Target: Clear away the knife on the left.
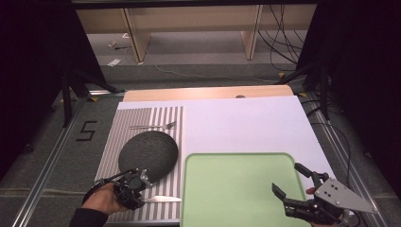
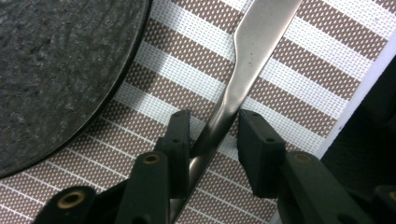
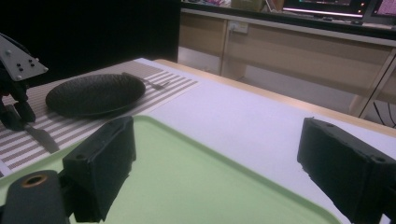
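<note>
- My left gripper (image 2: 212, 135) has its fingers (image 2: 177, 140) around the knife's (image 2: 252, 60) handle; the left pad touches the metal, a sliver of gap shows at the right pad, so not yet clamped.
- The knife lies flat on the striped placemat (image 1: 142, 123), just beside the dark plate (image 1: 147, 152), its blade toward the green tray (image 1: 236, 189).
- Plain polished steel; I read no brand on it.
- A "5" (image 1: 86, 131) is marked on the floor, left of the placemat.
- My right gripper (image 1: 295, 182) hovers over the tray, fingers wide apart, holding nothing.
</note>
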A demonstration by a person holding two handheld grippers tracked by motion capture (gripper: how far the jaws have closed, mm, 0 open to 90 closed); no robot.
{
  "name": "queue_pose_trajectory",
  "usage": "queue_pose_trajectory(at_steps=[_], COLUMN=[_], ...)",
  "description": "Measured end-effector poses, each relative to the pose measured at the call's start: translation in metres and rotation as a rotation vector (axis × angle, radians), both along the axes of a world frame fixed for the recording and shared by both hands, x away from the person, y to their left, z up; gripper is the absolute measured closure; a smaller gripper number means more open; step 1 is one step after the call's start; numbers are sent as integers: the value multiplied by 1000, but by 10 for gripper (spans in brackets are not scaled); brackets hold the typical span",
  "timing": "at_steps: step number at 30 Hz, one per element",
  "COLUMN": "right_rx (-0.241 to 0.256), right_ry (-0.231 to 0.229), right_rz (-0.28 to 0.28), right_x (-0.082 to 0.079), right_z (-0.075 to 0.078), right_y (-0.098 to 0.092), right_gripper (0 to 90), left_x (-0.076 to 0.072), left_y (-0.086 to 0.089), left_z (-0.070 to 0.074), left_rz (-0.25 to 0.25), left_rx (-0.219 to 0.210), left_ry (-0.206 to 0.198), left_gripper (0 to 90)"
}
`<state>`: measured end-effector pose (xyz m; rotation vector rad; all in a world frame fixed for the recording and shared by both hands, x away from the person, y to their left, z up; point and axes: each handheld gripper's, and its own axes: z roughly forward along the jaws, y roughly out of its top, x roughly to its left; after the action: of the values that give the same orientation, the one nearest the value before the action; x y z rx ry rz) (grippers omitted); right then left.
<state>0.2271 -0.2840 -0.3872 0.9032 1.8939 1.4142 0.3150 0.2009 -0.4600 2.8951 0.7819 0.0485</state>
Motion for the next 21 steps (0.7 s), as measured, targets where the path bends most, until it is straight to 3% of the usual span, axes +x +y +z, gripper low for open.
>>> queue_pose_trajectory(at_steps=[10,18,21], right_rx=[-5,-1,0], right_ry=[4,7,10], right_rz=[-7,-8,-10], right_x=[0,1,1], right_z=[0,0,0], right_y=[0,-1,-1], right_gripper=[130,131,132], left_x=[-8,-11,-11], left_y=[-3,-9,-9], left_z=[0,1,1], left_rz=[-126,-183,-167], left_rx=[20,59,55], left_ry=[-54,-68,-44], left_gripper=[716,742,793])
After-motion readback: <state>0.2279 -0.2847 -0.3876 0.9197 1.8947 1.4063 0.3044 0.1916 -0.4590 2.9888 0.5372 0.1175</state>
